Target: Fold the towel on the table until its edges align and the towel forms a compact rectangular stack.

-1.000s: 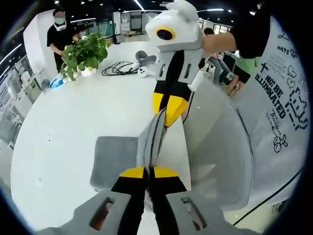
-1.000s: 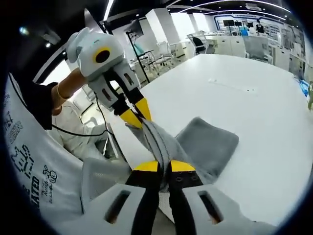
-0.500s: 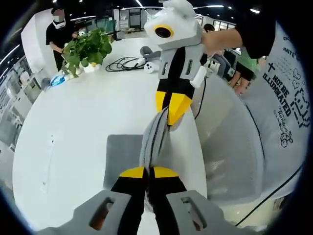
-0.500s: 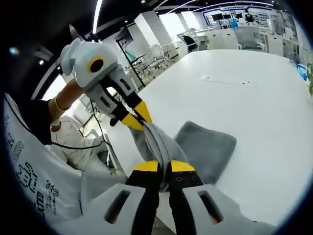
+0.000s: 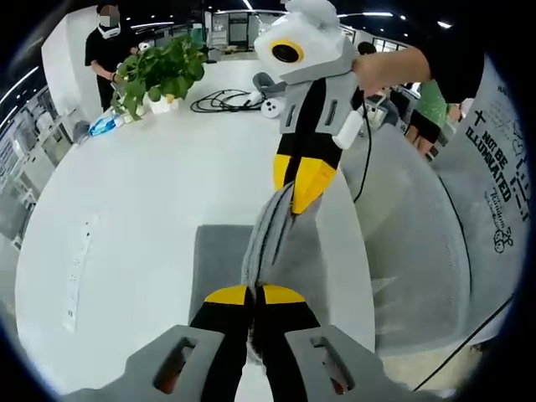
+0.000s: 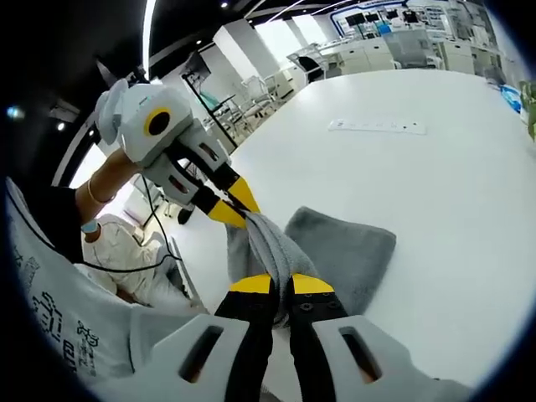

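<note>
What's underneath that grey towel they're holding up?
The white table. The towel hangs from both grippers, left gripper and right gripper, its lower part lying on the tabletop. Whatever that part covers is hidden.

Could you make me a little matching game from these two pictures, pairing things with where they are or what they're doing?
Things:
1. grey cloth towel
2. green leafy potted plant
3. black coiled cable
4. flat white power strip

States:
A. lies looped on the table beside a white controller
B. pinched along one edge by both grippers
C. stands at the far table edge near a person
D. lies flat on bare tabletop

Pairs: 1-B, 2-C, 3-A, 4-D
</note>
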Available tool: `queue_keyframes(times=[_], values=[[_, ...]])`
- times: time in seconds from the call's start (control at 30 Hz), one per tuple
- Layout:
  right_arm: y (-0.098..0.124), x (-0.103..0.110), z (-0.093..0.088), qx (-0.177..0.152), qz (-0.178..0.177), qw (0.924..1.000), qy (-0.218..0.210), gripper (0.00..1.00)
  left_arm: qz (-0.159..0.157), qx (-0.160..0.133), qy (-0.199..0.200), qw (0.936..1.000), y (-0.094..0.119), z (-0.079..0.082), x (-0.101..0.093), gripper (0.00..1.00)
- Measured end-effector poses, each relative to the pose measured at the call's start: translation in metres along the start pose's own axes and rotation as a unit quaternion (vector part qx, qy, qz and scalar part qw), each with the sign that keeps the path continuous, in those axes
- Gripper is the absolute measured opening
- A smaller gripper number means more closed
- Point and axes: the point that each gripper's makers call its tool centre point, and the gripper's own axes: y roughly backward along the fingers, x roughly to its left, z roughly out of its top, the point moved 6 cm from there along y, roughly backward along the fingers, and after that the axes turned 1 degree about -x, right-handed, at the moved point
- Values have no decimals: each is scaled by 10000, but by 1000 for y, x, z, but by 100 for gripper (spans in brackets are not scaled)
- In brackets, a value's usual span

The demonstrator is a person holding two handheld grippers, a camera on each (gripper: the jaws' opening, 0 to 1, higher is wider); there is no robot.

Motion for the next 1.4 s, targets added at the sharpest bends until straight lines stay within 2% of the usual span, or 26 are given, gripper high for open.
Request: queue_keyframes(times=[0.1,0.2,0.57,0.83,1.1,1.4], values=[[-4,-7,4,-11,27,9999,-141,3,-5,-67,119,9999,-3,-2,7,4],[-9,-14,5,-38,143,9986,-508,3,19,-109,227,9997,-9,-8,14,4],[-34,-37,3,-69,330,9950,-945,4,66,-289,816,9962,-33,-32,36,4],[-50,-49,-8,-36,307,9929,-1152,5,-16,-111,882,9960,-56,-46,42,4],[-57,-62,-6,-255,214,9922,-1202,5,103,-193,976,9950,-64,-52,53,5],[-62,-74,-6,-881,-18,9895,-1142,12,340,-188,985,9944,-77,-59,58,7]])
